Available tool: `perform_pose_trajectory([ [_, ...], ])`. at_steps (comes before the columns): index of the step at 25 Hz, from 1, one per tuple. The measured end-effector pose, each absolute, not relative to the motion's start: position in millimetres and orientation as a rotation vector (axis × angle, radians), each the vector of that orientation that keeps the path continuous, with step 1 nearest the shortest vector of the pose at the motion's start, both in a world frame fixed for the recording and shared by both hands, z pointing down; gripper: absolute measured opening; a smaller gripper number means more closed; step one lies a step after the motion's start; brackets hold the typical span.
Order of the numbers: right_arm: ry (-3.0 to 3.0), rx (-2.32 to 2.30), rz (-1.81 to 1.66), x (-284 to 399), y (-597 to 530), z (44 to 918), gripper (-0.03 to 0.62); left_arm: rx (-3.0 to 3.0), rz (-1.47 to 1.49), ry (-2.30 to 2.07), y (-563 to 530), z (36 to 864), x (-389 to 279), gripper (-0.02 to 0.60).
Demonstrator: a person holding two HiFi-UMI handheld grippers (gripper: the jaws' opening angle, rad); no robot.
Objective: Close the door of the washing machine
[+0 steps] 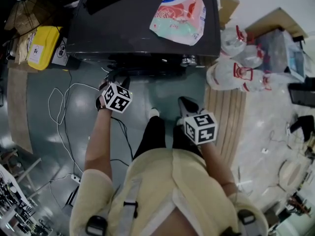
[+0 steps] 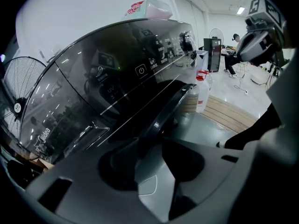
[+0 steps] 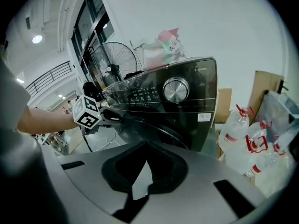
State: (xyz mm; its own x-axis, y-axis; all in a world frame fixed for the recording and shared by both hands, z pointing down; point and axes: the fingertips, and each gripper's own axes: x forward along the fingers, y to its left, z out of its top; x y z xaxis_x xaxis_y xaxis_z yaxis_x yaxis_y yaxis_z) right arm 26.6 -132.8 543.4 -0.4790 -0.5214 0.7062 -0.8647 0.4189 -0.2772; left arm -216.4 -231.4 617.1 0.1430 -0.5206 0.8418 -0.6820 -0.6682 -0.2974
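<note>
Head view: the washing machine (image 1: 128, 28) sat at 12 o'clock, dark and glossy. A pink-and-white detergent bag (image 1: 179, 11) lay on its top toward 1 o'clock. The door (image 3: 154, 127) hung on the machine's front face and stood ajar, its curved rim a little off the front panel.

Left claw (image 2: 149, 141): the jaws were spread, with bare floor showing through the gap. The door's dark rim ran up from between the jaw tips toward 1 o'clock in the left gripper view. I could not tell whether either jaw actually touched the rim. Seen from the right gripper view, this claw sat at 9 o'clock, right at the door's free edge, with its marker cube facing me.

Right claw (image 3: 145, 163): the jaws were pressed together at the tips and held nothing. It hung back from the machine, near the person's leg, at 5 o'clock from the left claw in the head view. It was aimed at the control panel, with the round knob (image 3: 175, 90) at 12 o'clock.

Other things noted:
- Clear water bottles (image 1: 236, 70) with red handles stood at 2 o'clock beside the machine, by a strip of wooden boards (image 1: 229, 117).
- A yellow case (image 1: 43, 45) lay at 10 o'clock.
- A white cable (image 1: 64, 107) looped over the floor at 9 o'clock.
- A standing fan (image 3: 114, 59) showed behind the machine in the right gripper view.
</note>
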Motion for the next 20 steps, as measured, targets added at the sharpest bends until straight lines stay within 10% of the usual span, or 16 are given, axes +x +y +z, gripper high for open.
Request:
perform_pose_trajectory([
  [20,-2.129,1.239,0.863,40.7,-127.1,537.1,0.005,2.21,1.52,-1.278,-243.4,615.6,-220.4,0.152],
])
